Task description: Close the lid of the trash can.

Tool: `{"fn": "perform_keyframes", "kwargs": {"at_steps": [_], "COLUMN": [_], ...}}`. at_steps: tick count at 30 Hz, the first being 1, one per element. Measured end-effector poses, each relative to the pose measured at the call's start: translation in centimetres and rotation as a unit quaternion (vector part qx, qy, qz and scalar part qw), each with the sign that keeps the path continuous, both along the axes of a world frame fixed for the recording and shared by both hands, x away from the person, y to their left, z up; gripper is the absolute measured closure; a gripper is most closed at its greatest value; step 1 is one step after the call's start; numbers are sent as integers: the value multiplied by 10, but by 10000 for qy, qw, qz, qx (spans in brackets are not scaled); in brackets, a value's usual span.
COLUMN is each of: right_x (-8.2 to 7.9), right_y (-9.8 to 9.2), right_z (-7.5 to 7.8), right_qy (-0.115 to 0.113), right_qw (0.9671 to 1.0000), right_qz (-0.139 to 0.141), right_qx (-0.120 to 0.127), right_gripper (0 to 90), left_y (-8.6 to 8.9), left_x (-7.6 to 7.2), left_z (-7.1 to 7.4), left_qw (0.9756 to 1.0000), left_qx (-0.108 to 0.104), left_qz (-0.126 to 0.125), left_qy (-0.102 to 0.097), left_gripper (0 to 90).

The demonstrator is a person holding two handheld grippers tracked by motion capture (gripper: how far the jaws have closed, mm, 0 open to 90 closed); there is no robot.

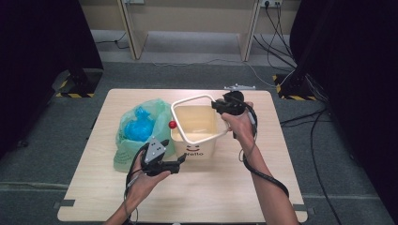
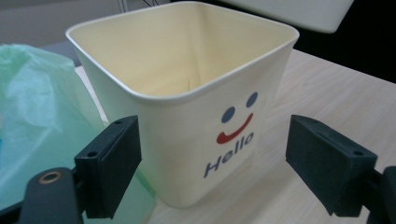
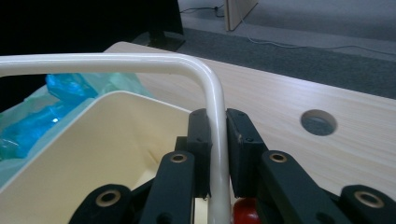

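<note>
The left gripper (image 1: 180,161) is held with jaws spread before the cream bin (image 2: 187,116), whose "Hello" face (image 2: 233,135) is legible in the left gripper view. Bare table (image 1: 211,197) lies open nearest the person. The bin stands mid-table, touching a green bag (image 1: 126,150) with blue contents (image 1: 139,125). The white frame (image 3: 215,112) is pinched by the right gripper (image 3: 218,149) above the far rim. A red part (image 3: 245,212), cut off, is perhaps a knob.

Glossy smooth cream plastic bin (image 2: 187,116), thin crinkled green plastic bag (image 1: 141,124), matt wood-grain table (image 1: 225,197).
</note>
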State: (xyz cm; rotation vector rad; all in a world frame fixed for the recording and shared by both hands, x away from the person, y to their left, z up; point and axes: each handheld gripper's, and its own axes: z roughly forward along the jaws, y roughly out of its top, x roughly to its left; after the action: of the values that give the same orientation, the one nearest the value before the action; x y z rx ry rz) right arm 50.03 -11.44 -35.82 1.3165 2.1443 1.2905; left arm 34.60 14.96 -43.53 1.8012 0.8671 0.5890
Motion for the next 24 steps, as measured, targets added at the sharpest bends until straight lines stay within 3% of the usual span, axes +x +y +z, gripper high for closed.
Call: {"fn": "perform_keyframes", "kwargs": {"at_steps": [5, 12, 24], "right_x": [5, 9, 11], "right_y": [17, 30, 33], "right_z": [0, -6, -8], "right_qy": [89, 257, 295], "right_qw": [9999, 9995, 9988], "right_qz": [2, -24, -146], "right_qx": [-90, -172, -373], "right_gripper": [804, 802, 797], "left_y": [3, 2, -2], "left_x": [0, 0, 10], "left_z": [4, 8, 15], "left_qw": [9997, 9995, 9990], "left_qx": [-125, -99, -126], "left_qz": [165, 218, 347], "left_qy": [-119, -219, -250], "left_gripper": [176, 176, 170]}}
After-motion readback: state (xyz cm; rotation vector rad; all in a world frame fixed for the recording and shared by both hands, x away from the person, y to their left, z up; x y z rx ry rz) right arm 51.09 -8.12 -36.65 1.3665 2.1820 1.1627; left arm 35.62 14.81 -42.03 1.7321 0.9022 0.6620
